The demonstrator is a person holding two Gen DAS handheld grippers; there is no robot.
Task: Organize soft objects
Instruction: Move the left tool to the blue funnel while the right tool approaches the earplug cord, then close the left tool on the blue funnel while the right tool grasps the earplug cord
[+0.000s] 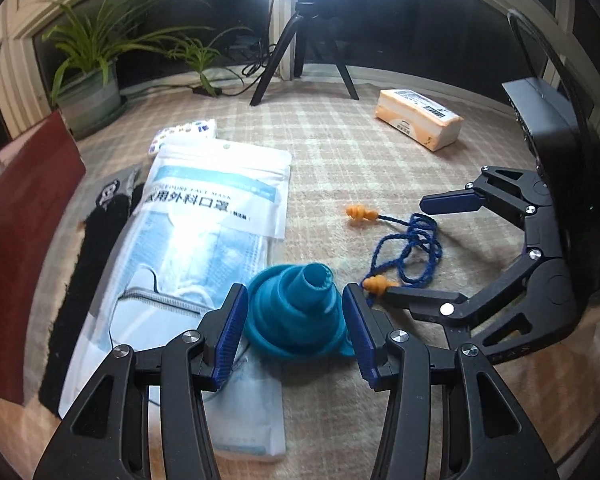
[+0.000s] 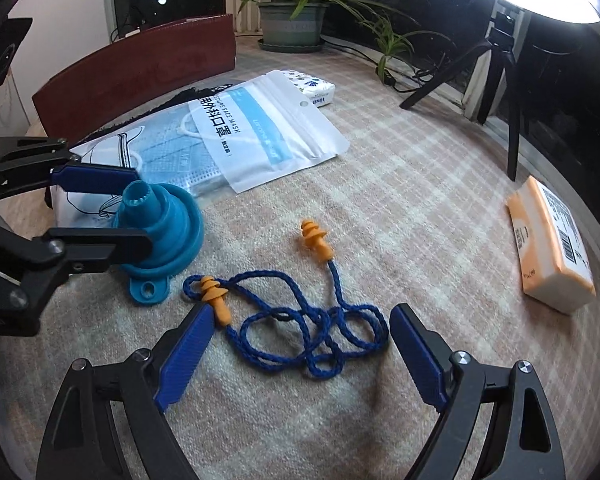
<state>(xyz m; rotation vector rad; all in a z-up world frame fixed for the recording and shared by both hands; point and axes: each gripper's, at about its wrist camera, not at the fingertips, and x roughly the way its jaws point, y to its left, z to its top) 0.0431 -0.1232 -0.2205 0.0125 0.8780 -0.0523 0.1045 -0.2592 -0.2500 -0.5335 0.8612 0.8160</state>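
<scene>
A checked beige cloth (image 2: 380,184) covers the table. Near its front edge the left gripper (image 1: 296,312) straddles a teal collapsible silicone funnel (image 1: 296,308), which rests mouth-down with its spout pointing up. One blue pad stands on each side of the funnel's folded rings. Whether the pads press on the rubber or stand just beside it cannot be told — the funnel is blurred in the left wrist view, and a black finger crosses it in the right wrist view. The straddle looks like a grasp being set up to carry the funnel off for sorting.

Just beside the funnel, toward the table's right edge, lies a pair of orange rubber earplugs on a tangled blue braided cord (image 2: 312,332). The right gripper (image 2: 300,356) hangs over it with jaws spread wide and released, nothing pinched. The cord's loops lie between the pads, and one plug lies against the left pad.

Behind the funnel a clear bag of blue face masks (image 1: 216,216) partly overlaps a strip of black fleece (image 1: 88,264), likely already grouped along the table's left edge. A small white tissue pack (image 2: 320,90) peeks from under the bag's top — most of it is hidden. An orange-wrapped tissue pack (image 2: 548,240) lies well apart near the right edge. A dark red box (image 2: 136,72) at the left edge is cut off, its contents unseen.
</scene>
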